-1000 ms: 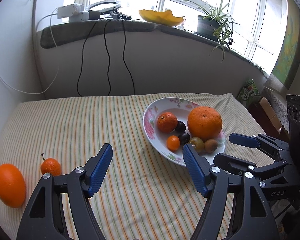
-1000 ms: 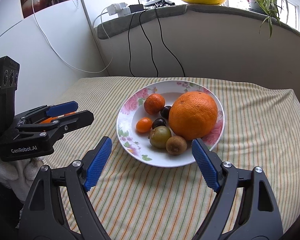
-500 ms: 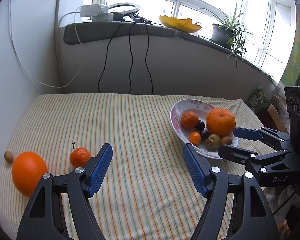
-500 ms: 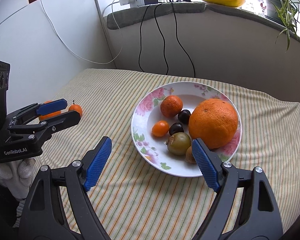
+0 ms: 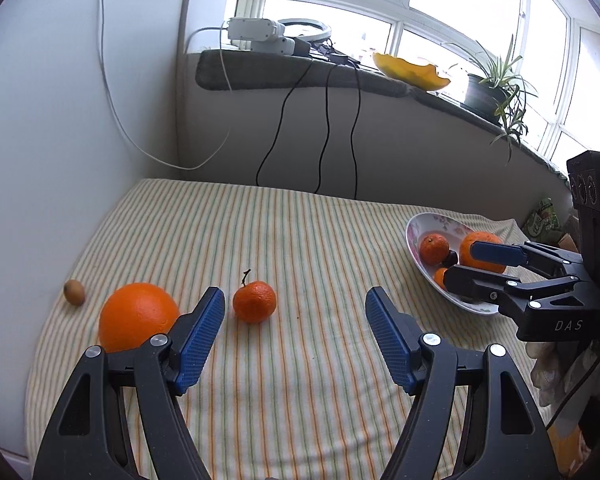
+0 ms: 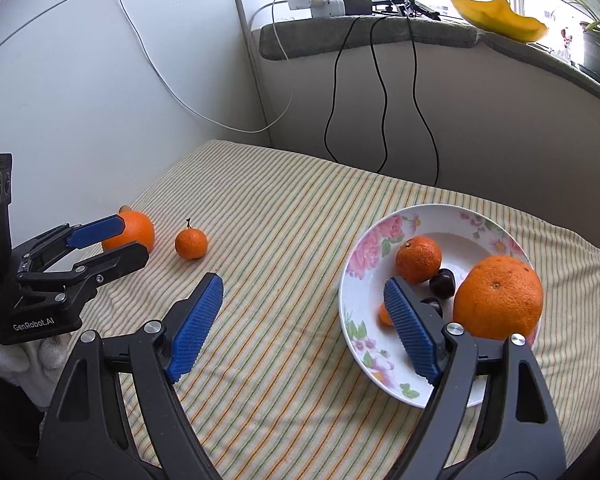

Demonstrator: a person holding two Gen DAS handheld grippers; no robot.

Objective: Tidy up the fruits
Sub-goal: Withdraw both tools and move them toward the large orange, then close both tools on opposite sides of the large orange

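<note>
Your left claw [image 5: 294, 328] is hanging wide open and empty just above the striped table [image 5: 300, 240], with the stemmed mandarin [image 5: 254, 301] sitting just beyond the gap between its blue pads, nearer the left one. Your right claw [image 6: 302, 320] is also gaping wide and holding nothing; its right pad is overlapping the near rim of the flowered plate [image 6: 352, 280].

By my reading, you are lining up on a loose fruit to carry over to the plate, where a big orange [image 6: 498, 298], a mandarin and a few small dark fruits are already lying. Three pieces are waiting outside it: the stemmed mandarin, the large loose orange [image 5: 138, 316] just left of it, and a small brown fruit [image 5: 74, 292] near the wall.

The next move is calling for a short push forward and slightly left, so the pads are straddling the mandarin before you squeeze.

The mandarin is nearly round, so it is showing no real long axis; its stem is pointing upward, leaning a little away from you.
</note>
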